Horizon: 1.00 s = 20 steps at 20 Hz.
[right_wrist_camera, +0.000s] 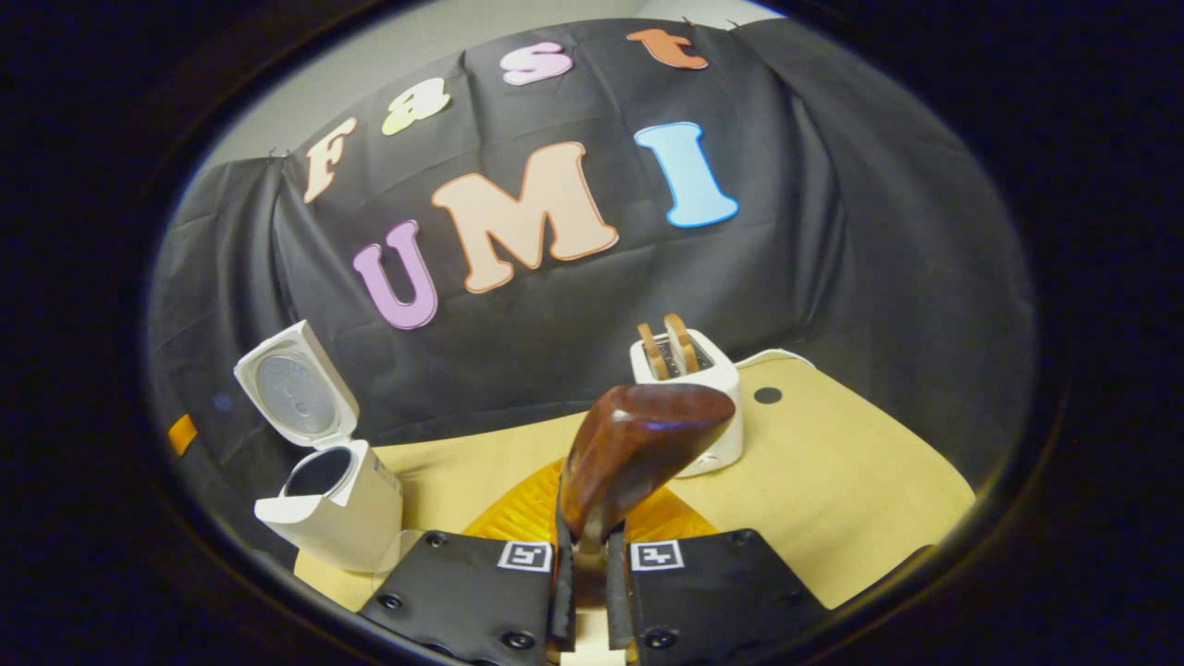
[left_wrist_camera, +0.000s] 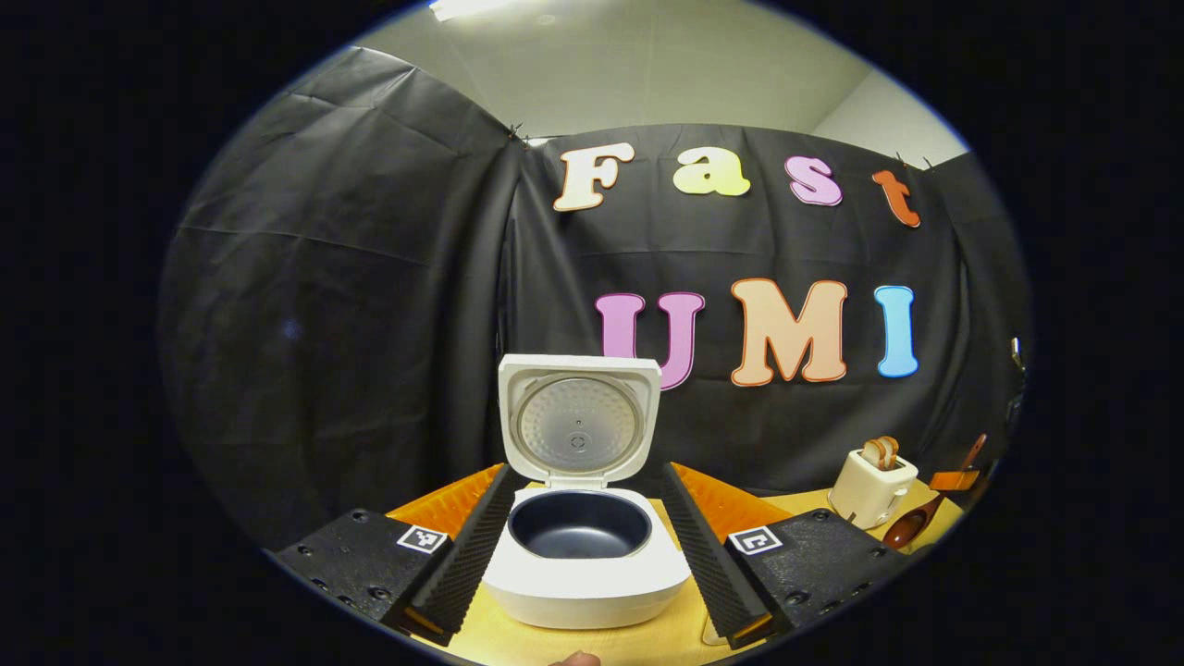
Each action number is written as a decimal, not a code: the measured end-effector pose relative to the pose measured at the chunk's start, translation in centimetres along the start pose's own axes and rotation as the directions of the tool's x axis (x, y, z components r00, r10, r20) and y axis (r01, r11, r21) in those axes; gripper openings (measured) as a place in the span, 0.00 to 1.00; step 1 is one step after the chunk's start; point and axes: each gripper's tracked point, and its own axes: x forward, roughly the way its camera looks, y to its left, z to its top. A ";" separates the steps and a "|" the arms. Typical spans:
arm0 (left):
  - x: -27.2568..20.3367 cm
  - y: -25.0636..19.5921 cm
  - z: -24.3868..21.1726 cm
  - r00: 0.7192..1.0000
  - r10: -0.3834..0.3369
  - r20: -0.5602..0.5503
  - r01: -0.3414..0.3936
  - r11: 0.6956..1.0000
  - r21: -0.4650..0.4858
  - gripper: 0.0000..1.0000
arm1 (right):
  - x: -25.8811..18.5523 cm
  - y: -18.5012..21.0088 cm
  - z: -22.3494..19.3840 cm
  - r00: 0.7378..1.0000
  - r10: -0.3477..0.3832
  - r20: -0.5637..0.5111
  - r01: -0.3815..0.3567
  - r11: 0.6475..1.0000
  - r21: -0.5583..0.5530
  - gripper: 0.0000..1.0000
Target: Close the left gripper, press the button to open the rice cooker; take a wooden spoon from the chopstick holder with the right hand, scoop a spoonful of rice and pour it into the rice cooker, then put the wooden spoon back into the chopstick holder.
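Looking along the left gripper (left_wrist_camera: 578, 564), the left gripper view shows its two black ridged fingers (left_wrist_camera: 467, 555) spread wide apart, holding nothing, with the rice cooker (left_wrist_camera: 585, 564) sitting between them on the yellow table (left_wrist_camera: 518, 643). The cooker is white, its lid (left_wrist_camera: 579, 421) standing upright and open, and the dark inner pot (left_wrist_camera: 580, 527) looks bare. Far to the right a white toaster (left_wrist_camera: 871, 488) carries bread slices, and beside it a brown wooden spoon (left_wrist_camera: 911, 525) hangs from the other gripper, bowl downward.

Turning to the right gripper view, the right gripper (right_wrist_camera: 585, 564) has its fingers nearly together, pinching the spoon's handle; the glossy reddish-brown bowl (right_wrist_camera: 638, 444) rises just ahead. Whether it carries rice cannot be told. The open cooker stands at the left, tilted by the lens, and the toaster sits behind the spoon.
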 end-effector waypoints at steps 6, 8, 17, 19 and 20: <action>-0.6 2.6 -0.3 1.000 0.025 -0.004 -0.025 1.000 -0.006 0.94 | -0.5 5.9 -2.5 0.996 0.084 -0.032 -0.087 0.993 -0.083 0.17; -0.8 3.4 -0.4 0.999 0.033 -0.008 -0.033 0.999 -0.007 0.94 | -0.3 7.3 -3.6 0.994 0.097 -0.046 -0.102 0.988 -0.112 0.16; -1.7 6.5 -0.8 0.998 0.061 -0.016 -0.061 0.998 0.011 0.94 | 1.9 9.7 -9.5 0.992 0.061 -0.110 -0.089 0.958 -0.271 0.17; -1.8 7.1 -0.7 0.998 0.065 -0.018 -0.064 0.998 0.011 0.94 | 2.5 9.7 -10.3 0.993 0.037 -0.112 -0.069 0.950 -0.305 0.17; -1.7 7.4 -0.7 0.998 0.065 -0.018 -0.065 0.998 0.010 0.94 | 2.8 9.6 -10.7 0.994 0.022 -0.108 -0.056 0.944 -0.325 0.17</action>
